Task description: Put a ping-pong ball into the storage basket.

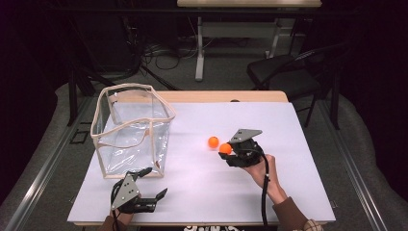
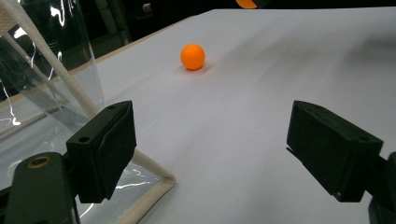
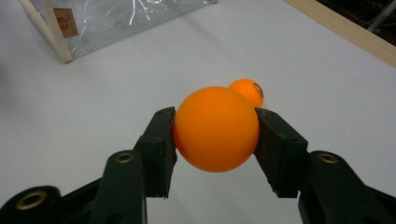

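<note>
So my right gripper (image 3: 215, 135) has its jaws pinched on an orange ball (image 3: 215, 128), one pad on each flank — only two small contact patches on a smooth round thing. If I squeeze unevenly or swing fast, I judge it could squirt out and roll off the white table (image 1: 202, 192). At about one o'clock just beyond sits the second ball (image 1: 213, 141); a low sweep could knock it away. The clear bag (image 1: 132, 130) stands well off at ten o'clock, its soft rim liable to fold. My left gripper (image 1: 153, 183) rests spread near the bag — holding nothing.
</note>
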Available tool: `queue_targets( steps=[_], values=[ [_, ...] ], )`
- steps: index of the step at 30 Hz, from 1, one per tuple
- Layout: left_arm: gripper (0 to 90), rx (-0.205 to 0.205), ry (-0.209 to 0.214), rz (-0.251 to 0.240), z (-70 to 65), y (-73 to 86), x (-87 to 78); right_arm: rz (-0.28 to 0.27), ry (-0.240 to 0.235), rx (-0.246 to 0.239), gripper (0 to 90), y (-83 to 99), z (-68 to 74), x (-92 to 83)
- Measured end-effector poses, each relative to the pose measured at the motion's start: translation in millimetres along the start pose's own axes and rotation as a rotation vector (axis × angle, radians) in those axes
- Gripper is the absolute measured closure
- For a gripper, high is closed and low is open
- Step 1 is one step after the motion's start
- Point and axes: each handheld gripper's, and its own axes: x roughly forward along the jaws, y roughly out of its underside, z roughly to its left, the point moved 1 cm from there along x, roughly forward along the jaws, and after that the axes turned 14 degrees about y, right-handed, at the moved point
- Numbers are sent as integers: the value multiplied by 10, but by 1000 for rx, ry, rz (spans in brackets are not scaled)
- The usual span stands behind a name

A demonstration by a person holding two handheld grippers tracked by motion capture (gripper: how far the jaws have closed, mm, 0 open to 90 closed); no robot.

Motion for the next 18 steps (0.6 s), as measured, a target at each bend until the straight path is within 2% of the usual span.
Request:
queue_targets(
  steps=[18],
  values=[
    [157, 1, 7, -4, 3, -4, 9, -5, 12, -11, 508, -120, -53, -90]
  ],
)
